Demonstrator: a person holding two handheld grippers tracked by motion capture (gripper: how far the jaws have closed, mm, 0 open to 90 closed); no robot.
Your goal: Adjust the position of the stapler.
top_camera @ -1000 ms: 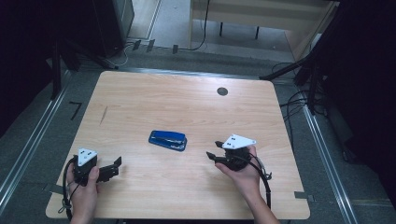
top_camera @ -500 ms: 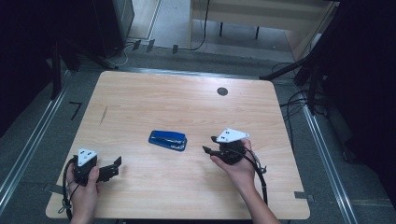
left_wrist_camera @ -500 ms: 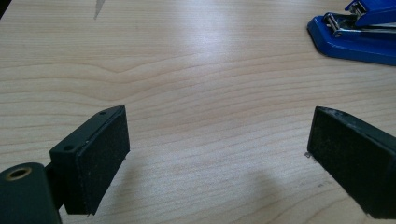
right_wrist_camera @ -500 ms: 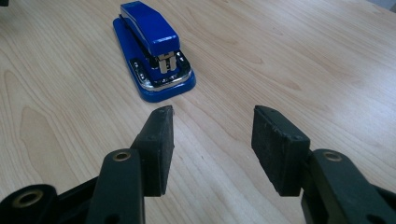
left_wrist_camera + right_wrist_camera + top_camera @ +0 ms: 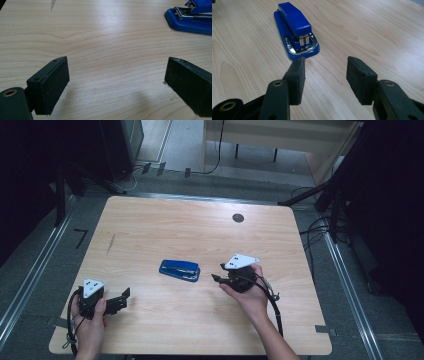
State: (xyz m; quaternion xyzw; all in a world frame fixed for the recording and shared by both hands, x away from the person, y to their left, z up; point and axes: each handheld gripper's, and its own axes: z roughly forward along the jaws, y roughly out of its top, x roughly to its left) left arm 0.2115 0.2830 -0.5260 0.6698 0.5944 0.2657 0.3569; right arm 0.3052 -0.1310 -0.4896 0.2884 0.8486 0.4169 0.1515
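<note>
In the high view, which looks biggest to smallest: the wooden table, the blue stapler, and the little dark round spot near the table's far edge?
1. Wooden table, by far the largest.
2. Blue stapler.
3. Dark round spot, the smallest; it lies farther from the camera, but the difference is plain.

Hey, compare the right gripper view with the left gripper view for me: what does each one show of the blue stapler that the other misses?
The right gripper view alone shows the whole blue stapler end on, with its chrome front facing the camera, just past the tip of one pad of the open right gripper.

The left gripper view alone shows a dark streak on the wood at its top left, and the wide-open left gripper.

Both show the stapler, cut off at the left gripper view's top right corner, lying on the light wooden table, with nothing between either gripper's pads.
</note>
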